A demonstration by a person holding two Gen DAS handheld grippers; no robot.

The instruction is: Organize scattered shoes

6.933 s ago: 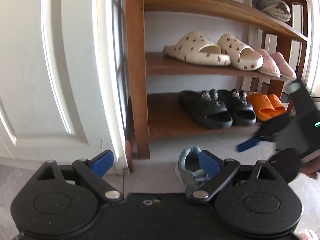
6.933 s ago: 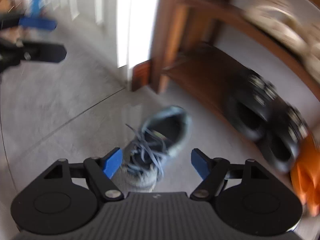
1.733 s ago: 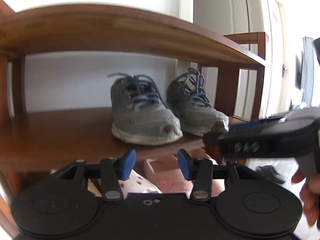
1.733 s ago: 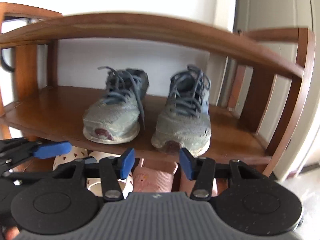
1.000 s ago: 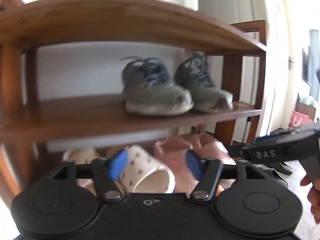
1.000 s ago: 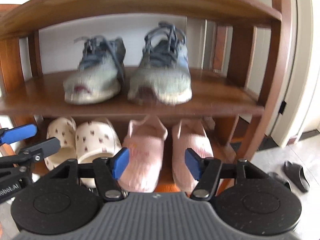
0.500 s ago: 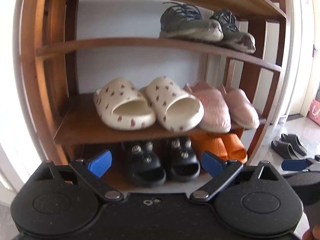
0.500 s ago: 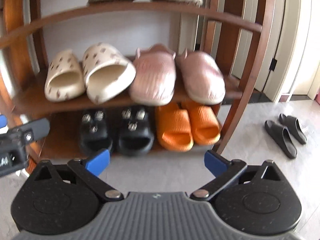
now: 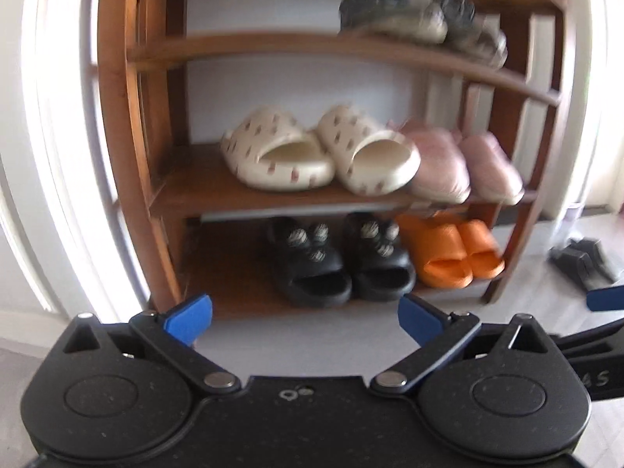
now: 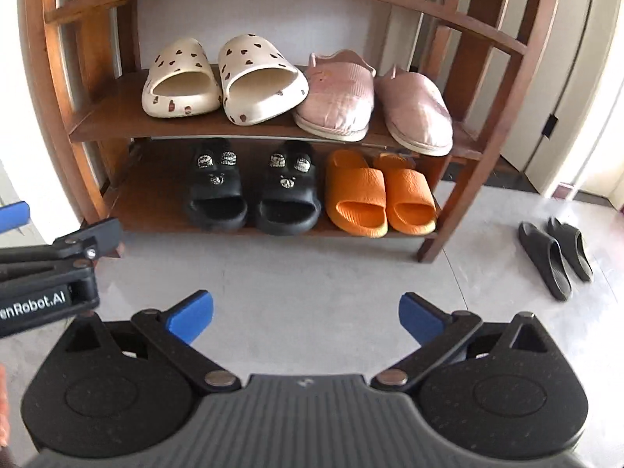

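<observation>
Brown wooden shoe rack [image 9: 128, 148] stands ahead of the left gripper [image 9: 305, 314], whose jaws have just been opening and stand wide apart, nothing between them. Blurred grey sneakers [image 9: 394, 19] sit on a shelf above; cream slippers [image 9: 316, 152] straight ahead.

Right wrist view: the right gripper [image 10: 305, 314], jaws likewise just opened wide and empty, faces bare grey floor [image 10: 312, 273]. Black slippers [image 10: 553, 253] lie on the floor ahead to its right, apart from the rack [image 10: 460, 210]. Black sandals [image 10: 249, 191] and orange slides [image 10: 378, 195] fill the bottom shelf.
</observation>
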